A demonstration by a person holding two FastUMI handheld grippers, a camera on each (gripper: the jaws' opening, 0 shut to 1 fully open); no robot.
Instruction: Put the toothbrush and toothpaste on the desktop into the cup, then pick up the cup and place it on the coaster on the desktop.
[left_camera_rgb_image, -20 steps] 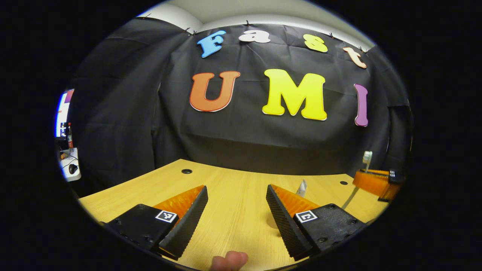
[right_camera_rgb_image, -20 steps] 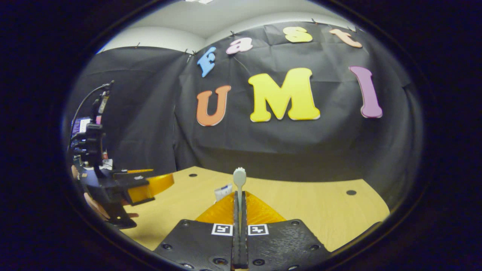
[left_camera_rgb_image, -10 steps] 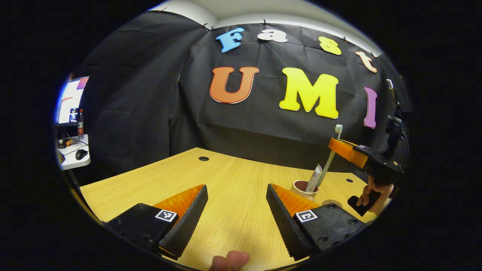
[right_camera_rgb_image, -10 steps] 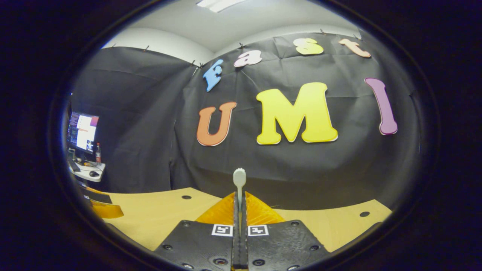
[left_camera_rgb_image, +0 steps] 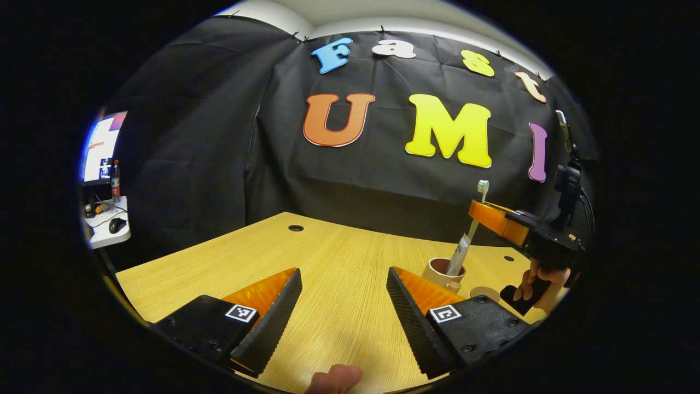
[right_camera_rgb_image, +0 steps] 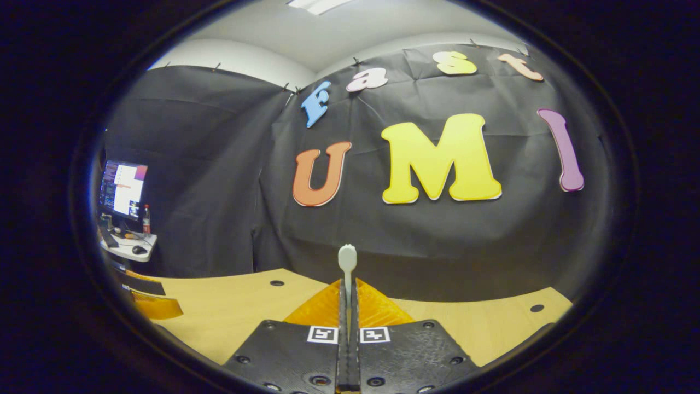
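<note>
In the left gripper view a beige cup [left_camera_rgb_image: 441, 272] stands on the wooden table [left_camera_rgb_image: 328, 257] at the right, with a white toothpaste tube [left_camera_rgb_image: 459, 253] leaning in it. Above the cup my right gripper [left_camera_rgb_image: 477, 210] is shut on a white toothbrush [left_camera_rgb_image: 482, 189], bristle head up; the shaft slants down to the cup's mouth beside the tube. A round coaster [left_camera_rgb_image: 483, 294] lies just right of the cup. My left gripper [left_camera_rgb_image: 343, 276] is open above bare table, left of the cup. In the right gripper view my right gripper [right_camera_rgb_image: 348, 284] pinches the toothbrush [right_camera_rgb_image: 348, 257].
A hand [left_camera_rgb_image: 538, 278] holds the right gripper's handle. Small cable holes [left_camera_rgb_image: 296, 227] dot the table near its far edge. A side desk [left_camera_rgb_image: 106, 224] with a monitor and bottle stands beyond the left edge. The left gripper's finger [right_camera_rgb_image: 156, 306] shows low at left.
The right gripper rose and tilted up with the toothbrush, then came down slightly over the cup. The left gripper's view swung to take in the cup; its jaws stayed open.
</note>
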